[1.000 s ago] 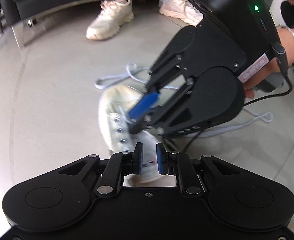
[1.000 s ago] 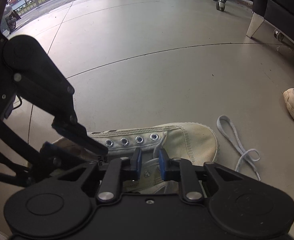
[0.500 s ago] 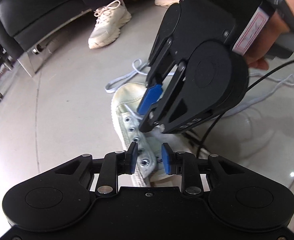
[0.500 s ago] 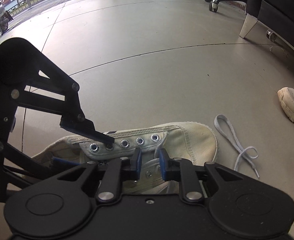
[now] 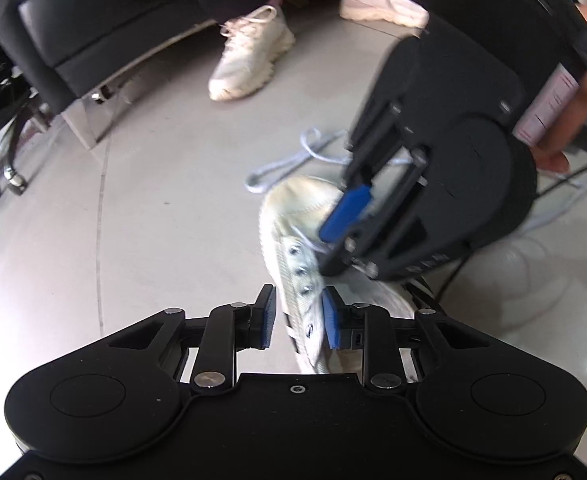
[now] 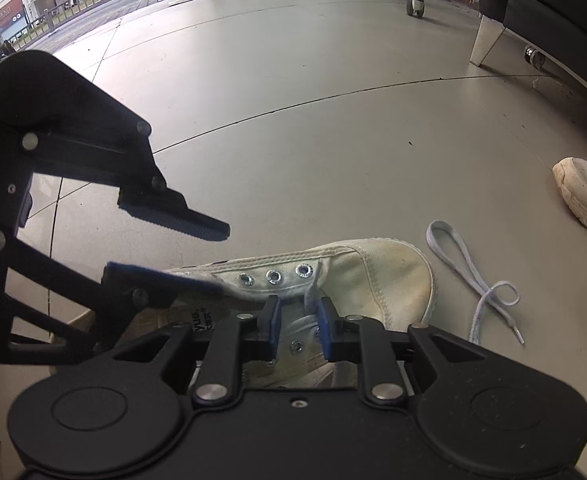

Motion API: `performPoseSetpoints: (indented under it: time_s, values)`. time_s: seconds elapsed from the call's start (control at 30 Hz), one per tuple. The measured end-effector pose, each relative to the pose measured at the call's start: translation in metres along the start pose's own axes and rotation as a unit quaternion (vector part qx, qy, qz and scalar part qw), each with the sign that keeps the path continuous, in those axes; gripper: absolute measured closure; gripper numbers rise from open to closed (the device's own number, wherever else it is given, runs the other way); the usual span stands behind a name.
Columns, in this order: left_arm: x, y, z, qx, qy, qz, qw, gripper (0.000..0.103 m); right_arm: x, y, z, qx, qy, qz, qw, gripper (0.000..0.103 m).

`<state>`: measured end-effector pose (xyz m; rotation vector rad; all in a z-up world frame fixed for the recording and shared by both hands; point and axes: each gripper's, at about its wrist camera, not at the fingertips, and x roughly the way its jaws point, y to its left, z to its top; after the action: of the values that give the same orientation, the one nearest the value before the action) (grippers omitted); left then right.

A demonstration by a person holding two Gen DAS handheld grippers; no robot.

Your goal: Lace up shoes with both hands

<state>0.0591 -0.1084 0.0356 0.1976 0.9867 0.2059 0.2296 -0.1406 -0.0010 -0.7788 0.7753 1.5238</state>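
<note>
Two hand-held grippers work the shoe (image 6: 373, 276) at frame centre on the floor. My left hand-held gripper (image 5: 297, 316) has shifted onto the eyelet flap, jaws closing around it; my right hand-held gripper (image 6: 298, 320) stays clamped on the lace (image 6: 312, 292), ready for threading.

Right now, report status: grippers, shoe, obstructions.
Left gripper closing, straddling canvas shoe's eyelet flap. Right gripper around the lace. Nothing blocking.

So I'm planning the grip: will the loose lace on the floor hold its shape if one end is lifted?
Probably not. The loose lace lies in limp loops and curves, so it should dangle and sag. It looks thin and flat, likely very light. Its stiffer tip may stay straight.
</note>
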Motion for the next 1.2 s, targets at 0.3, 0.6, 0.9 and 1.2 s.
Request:
performPoseSetpoints:
  time_s: [0.3, 0.6, 0.9, 1.2]
  values:
    - [0.008, 0.034, -0.004, -0.124, 0.002, -0.024, 0.992, 0.101, 0.0, 0.007, 0.006, -0.02, 0.003, -0.014, 1.0, 0.086]
    - [0.014, 0.062, -0.01, -0.233, 0.021, -0.036, 0.9717, 0.099, 0.007, -0.004, 0.005, 0.026, -0.004, -0.045, 0.999, 0.089]
    - [0.017, 0.043, -0.001, -0.185, 0.01, -0.016, 0.9825, 0.084, 0.008, 0.008, -0.001, 0.013, -0.012, -0.07, 0.997, 0.088]
    - [0.026, 0.052, -0.002, -0.244, 0.023, -0.038, 0.9688, 0.09, 0.007, 0.014, -0.006, -0.017, -0.028, -0.094, 0.995, 0.084]
